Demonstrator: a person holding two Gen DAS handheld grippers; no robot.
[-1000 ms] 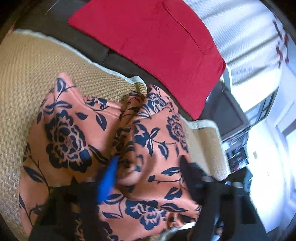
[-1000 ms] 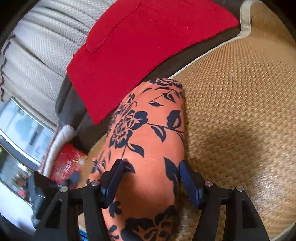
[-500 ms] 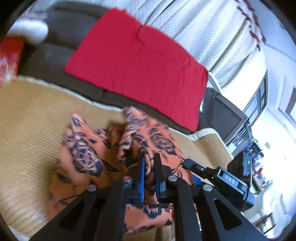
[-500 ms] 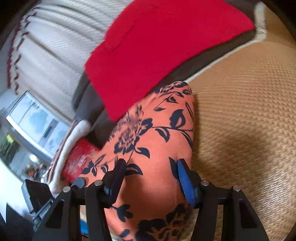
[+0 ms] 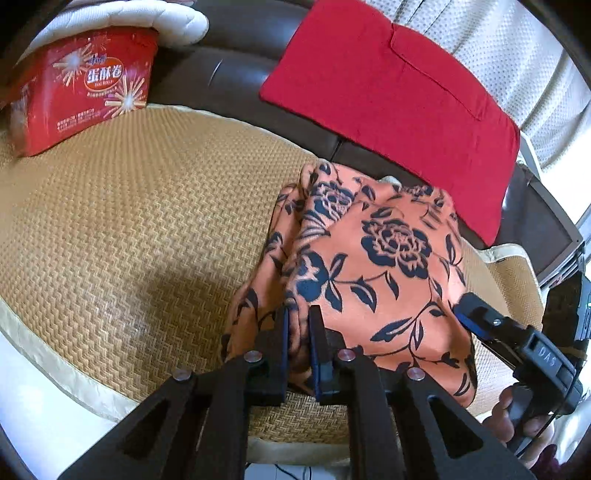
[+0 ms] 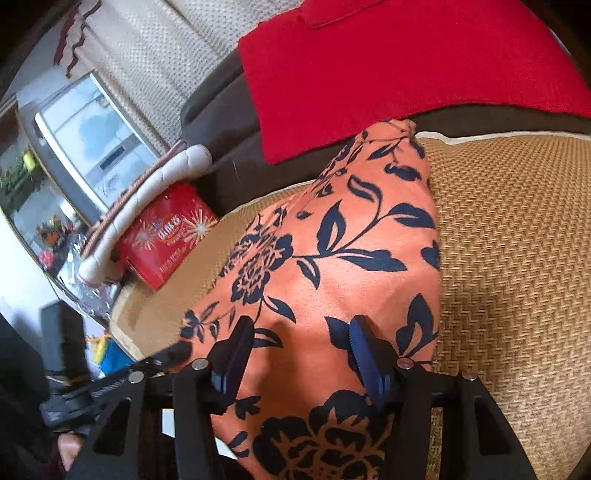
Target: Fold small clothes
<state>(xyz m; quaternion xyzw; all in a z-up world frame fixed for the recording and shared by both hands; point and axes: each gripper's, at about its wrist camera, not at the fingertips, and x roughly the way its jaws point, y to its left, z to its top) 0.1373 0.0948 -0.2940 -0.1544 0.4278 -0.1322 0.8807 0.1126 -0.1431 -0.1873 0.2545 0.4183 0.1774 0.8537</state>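
Observation:
An orange garment with dark blue flowers (image 5: 388,258) lies bunched on a woven straw mat (image 5: 129,240). My left gripper (image 5: 298,325) is shut on a fold at the garment's near left edge. My right gripper (image 6: 301,343) is open, with its jaws wide apart over the garment (image 6: 332,258), whose cloth runs between them. The right gripper's fingertip (image 5: 476,314) also shows in the left wrist view at the garment's right side.
A red tin box (image 5: 81,92) stands at the mat's far left, also in the right wrist view (image 6: 166,236). A red cloth (image 5: 388,81) lies on a dark sofa back (image 5: 240,74) behind the mat. A white cushion (image 5: 147,14) sits above the tin.
My left gripper went from open to shut on the garment's fold and drew back toward me. The garment now lies more gathered to the right. My right gripper stayed open over it.

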